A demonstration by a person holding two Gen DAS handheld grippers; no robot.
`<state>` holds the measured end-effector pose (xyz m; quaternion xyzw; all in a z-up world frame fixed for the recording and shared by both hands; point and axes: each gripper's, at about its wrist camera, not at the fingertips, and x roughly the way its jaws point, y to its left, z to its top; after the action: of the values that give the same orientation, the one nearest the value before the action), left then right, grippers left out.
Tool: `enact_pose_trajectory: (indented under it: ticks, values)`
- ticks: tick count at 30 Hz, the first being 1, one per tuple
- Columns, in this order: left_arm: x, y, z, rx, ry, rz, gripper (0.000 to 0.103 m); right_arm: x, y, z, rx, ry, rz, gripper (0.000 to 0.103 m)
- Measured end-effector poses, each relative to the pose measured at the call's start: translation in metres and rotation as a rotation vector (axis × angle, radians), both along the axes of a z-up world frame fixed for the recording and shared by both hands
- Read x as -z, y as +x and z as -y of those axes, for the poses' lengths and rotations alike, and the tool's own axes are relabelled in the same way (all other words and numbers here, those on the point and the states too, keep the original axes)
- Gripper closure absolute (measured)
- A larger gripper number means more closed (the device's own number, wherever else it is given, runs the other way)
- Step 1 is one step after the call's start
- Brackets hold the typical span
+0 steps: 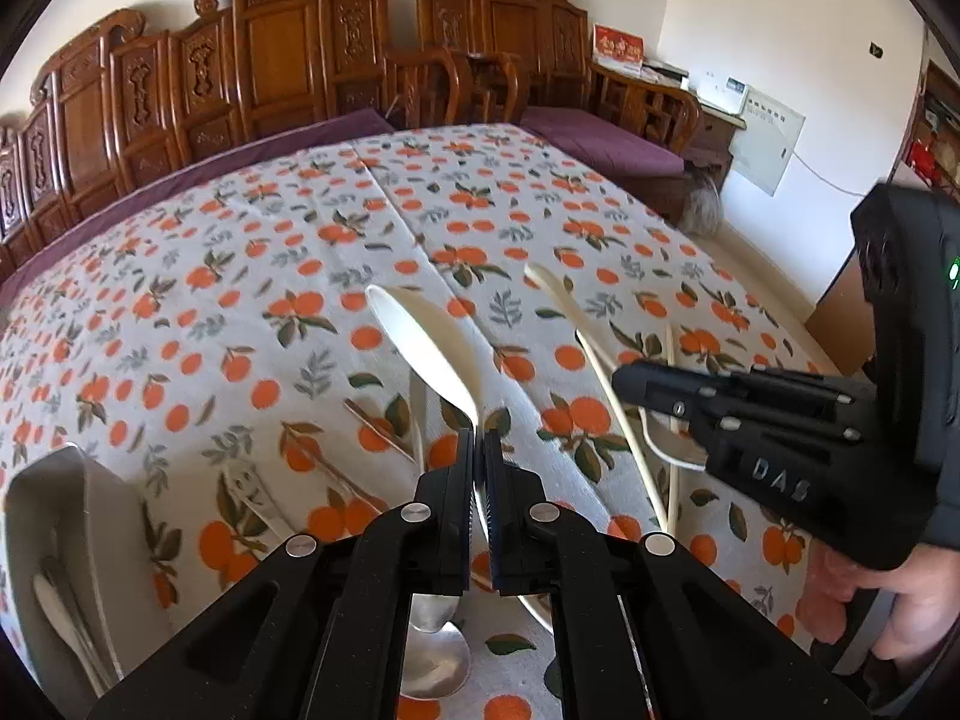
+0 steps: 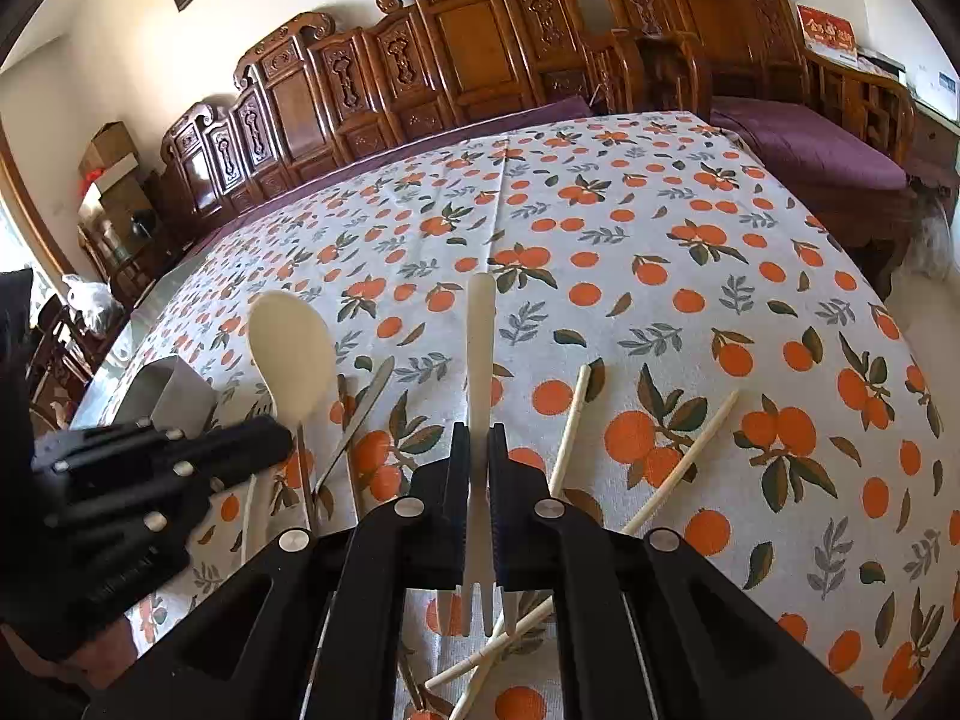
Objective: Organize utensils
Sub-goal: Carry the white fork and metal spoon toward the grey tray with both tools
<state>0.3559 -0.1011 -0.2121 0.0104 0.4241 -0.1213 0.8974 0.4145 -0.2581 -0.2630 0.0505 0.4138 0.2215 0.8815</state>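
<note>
My left gripper [image 1: 478, 438] is shut on the thin handle of a cream spoon [image 1: 420, 342], whose bowl rises above the orange-print tablecloth [image 1: 240, 276]. The right wrist view shows the same spoon [image 2: 291, 348] in the left gripper [image 2: 264, 438]. My right gripper [image 2: 478, 429] is shut on a cream fork [image 2: 480, 330], handle pointing away and tines [image 2: 480, 606] toward the camera. The left wrist view has the right gripper [image 1: 630, 384] at the right with the fork [image 1: 564, 306]. A grey utensil holder [image 1: 102, 516] stands at the left with spoons inside.
Cream chopsticks [image 2: 570, 432] [image 2: 684, 468] lie scattered on the cloth, more under the right gripper. A metal spoon [image 1: 435, 660] lies below the left gripper, a metal handle [image 2: 360, 414] beside the spoon. The grey holder [image 2: 174, 390] stands near the table's left edge. Carved wooden chairs [image 2: 468, 60] line the far side.
</note>
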Motion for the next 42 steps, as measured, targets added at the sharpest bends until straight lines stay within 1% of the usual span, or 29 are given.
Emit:
enact_pose_trajectory:
  ticks: [6, 11, 17, 21, 28, 33, 42]
  values:
    - [-0.021, -0.009, -0.012, -0.014, -0.005, 0.039, 0.101, -0.004, -0.001, -0.009, -0.018, 0.002, 0.011, 0.096]
    - [-0.038, -0.022, -0.024, -0.029, 0.021, 0.074, 0.101, -0.008, -0.008, -0.026, -0.055, -0.003, 0.027, 0.096]
    - [-0.046, -0.036, -0.047, -0.058, 0.047, 0.076, 0.101, -0.012, -0.02, -0.051, -0.111, -0.031, 0.05, 0.096]
    - [-0.05, -0.045, -0.067, -0.086, 0.055, 0.076, 0.101, -0.018, -0.03, -0.063, -0.142, -0.031, 0.066, 0.096]
    - [-0.052, -0.057, -0.1, -0.128, 0.072, 0.076, 0.101, -0.022, -0.044, -0.089, -0.205, -0.042, 0.079, 0.096]
    - [-0.049, -0.066, -0.126, -0.166, 0.088, 0.079, 0.1, -0.019, -0.046, -0.102, -0.228, -0.052, 0.072, 0.096]
    - [-0.026, -0.075, -0.164, -0.234, 0.076, 0.038, 0.1, -0.017, -0.048, -0.113, -0.254, -0.07, 0.07, 0.096]
